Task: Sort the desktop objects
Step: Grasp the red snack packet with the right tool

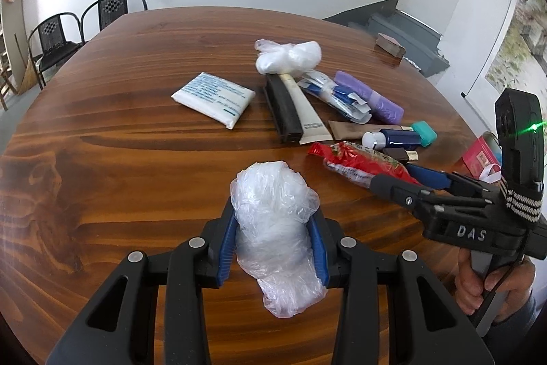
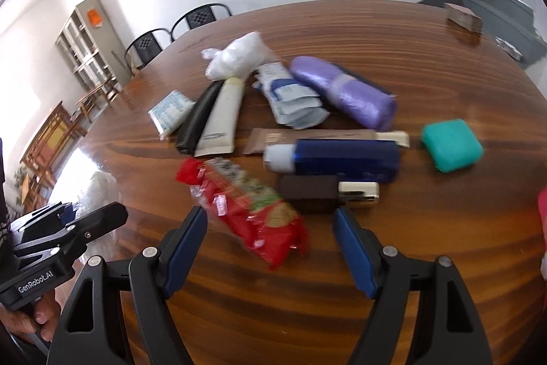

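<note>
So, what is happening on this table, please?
A person is sorting small things on a wooden table, with a claw tool in each hand. The left claw is shut on a crumpled clear plastic bag. The right claw is open just above a red snack packet, not gripping it. Tubes, a blue bottle, a purple roll and a green box lie in a loose heap behind.

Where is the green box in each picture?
Left wrist view: the green box is far right, at the end of the blue bottle.
Right wrist view: the green box is at right, alone, just past the blue bottle.
Shared landmark: the red snack pack.
</note>
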Motion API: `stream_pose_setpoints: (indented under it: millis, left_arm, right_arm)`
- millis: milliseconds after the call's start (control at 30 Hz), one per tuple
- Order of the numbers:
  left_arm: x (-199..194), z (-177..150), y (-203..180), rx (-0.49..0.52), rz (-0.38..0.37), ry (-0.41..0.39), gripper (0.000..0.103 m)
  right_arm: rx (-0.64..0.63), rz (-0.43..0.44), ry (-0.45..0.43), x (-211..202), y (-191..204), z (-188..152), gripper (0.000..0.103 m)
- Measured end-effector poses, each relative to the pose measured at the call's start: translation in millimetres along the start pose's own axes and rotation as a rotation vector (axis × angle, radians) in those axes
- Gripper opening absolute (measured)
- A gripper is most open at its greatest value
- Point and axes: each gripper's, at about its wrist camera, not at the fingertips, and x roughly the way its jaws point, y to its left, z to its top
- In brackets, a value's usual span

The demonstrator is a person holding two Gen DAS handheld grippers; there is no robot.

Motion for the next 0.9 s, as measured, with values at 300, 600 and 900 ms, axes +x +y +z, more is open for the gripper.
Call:
stream_pose_setpoints:
  millis: [300, 600, 900]
  left_arm:
    - [-7, 2, 11, -0.028, -0.003, -0.016, 0.041]
    - [-11, 4, 23, -0.059, 0.005, -0.030, 0.041]
    - [-9, 2, 25, -0.058, 0.006, -0.022, 0.041]
  right_arm:
    - [-0.177, 0.078, 0.049, 13, 43, -4, 0.080]
    - [-0.324, 0.019, 0.034, 33, 64, 9, 0.076]
    - [-0.312, -0.030, 0.039, 41, 68, 14, 0.036]
